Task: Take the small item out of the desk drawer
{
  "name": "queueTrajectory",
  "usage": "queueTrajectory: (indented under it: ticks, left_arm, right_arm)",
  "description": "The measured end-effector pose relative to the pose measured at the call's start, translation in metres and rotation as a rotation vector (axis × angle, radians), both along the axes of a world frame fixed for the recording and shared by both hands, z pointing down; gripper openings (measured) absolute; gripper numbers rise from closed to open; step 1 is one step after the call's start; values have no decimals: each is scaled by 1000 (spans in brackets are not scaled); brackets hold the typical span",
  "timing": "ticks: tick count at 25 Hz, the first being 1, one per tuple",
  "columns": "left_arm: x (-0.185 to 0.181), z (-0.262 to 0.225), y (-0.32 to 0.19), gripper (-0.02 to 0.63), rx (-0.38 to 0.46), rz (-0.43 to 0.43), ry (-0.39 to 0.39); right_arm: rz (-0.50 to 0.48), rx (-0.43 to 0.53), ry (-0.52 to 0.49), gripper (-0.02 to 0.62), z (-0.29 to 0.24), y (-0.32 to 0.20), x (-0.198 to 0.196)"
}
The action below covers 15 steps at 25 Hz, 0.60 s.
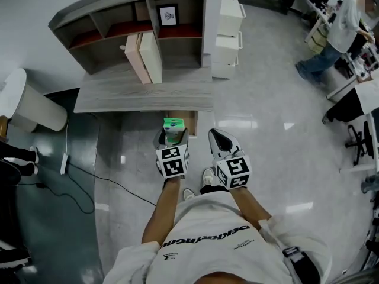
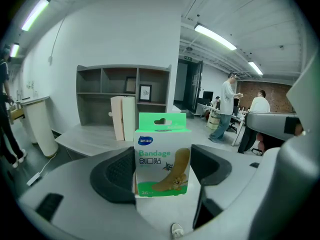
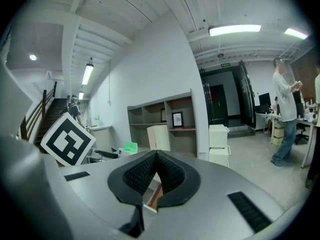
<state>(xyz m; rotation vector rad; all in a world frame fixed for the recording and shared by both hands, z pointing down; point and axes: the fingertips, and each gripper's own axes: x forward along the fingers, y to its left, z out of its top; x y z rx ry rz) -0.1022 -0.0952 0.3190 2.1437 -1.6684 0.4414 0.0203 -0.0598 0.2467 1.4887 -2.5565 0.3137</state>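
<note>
Left gripper [image 1: 172, 138] pinches bandage box [image 1: 173, 123], clear of drawer [image 1: 189, 120]; right gripper [image 1: 218, 139] pressed together. We judge extraction done; next, set box on table [image 1: 142, 93].

Grey shelf unit [image 1: 118, 16] against the wall, a framed picture [image 1: 168, 15] in one cubby, two pale boxes [image 1: 144, 58] upright in front. White cabinet [image 1: 228, 37] just beside it. Black cable [image 1: 112, 185] trails across the floor, and a person [image 1: 337, 31] stands far right.
</note>
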Motion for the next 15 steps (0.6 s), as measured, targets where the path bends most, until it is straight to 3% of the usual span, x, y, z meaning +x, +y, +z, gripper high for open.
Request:
queueTrajectory:
  ticks: [15]
  left_arm:
    - [-11, -65, 27, 356, 163, 1, 0]
  right_arm:
    - [-1, 89, -18, 32, -39, 3, -8]
